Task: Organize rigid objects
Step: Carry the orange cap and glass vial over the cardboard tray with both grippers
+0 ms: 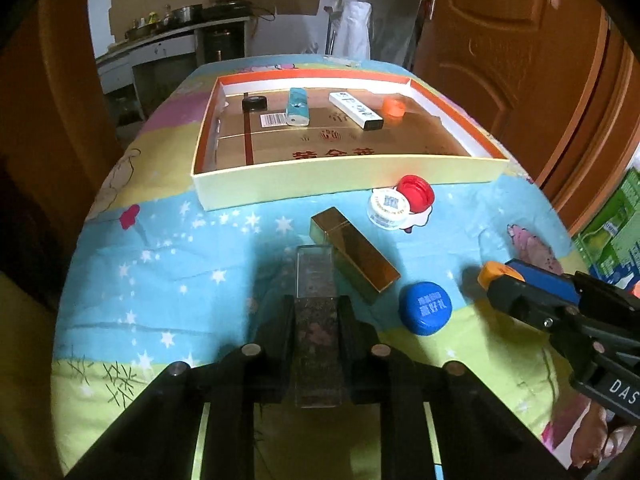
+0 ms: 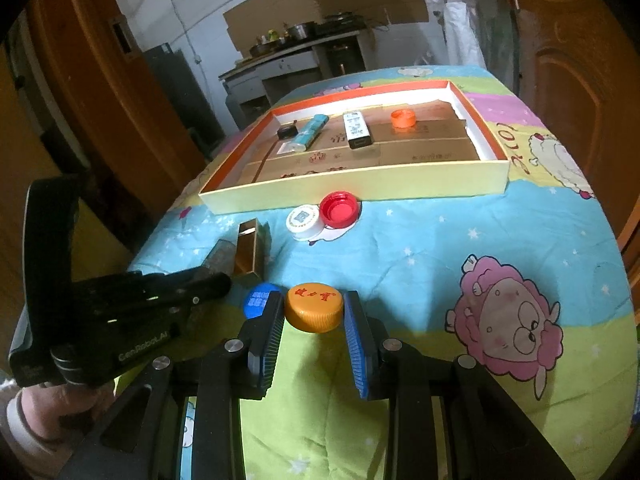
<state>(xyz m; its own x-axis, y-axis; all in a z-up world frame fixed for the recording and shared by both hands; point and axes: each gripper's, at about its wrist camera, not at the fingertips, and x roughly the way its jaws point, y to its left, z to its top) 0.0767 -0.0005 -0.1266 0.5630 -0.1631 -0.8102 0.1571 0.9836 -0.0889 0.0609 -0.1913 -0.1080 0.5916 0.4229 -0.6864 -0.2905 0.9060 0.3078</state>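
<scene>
**Both grippers clamped on small things in front of the tray**

Nearest in the left wrist view, the left gripper [image 1: 316, 316] has its fingers pressed on the sides of a clear block [image 1: 316, 300] with dark speckled contents, which lies lengthwise between them on the cartoon-print cloth [image 1: 180, 248]. In the right wrist view, the right gripper [image 2: 314, 312] is clamped on an orange cap [image 2: 314, 312], its blue-ribbed pads [image 2: 360, 344] against the cap's ridged edge.

Just beside the clear block lies a gold box [image 1: 354, 254], angled, and next to that a blue cap [image 1: 425, 307]. Further on, a white cap [image 1: 388, 207] and a red cap [image 1: 416, 194] sit touching each other, close to the front wall of the tray [image 1: 340, 182].

Inside the tray, along its far side, lie a black cap [image 1: 254, 103], a light blue lighter [image 1: 297, 107], a white box [image 1: 356, 110] and a small orange cap [image 1: 393, 106], spaced apart in a row.
</scene>
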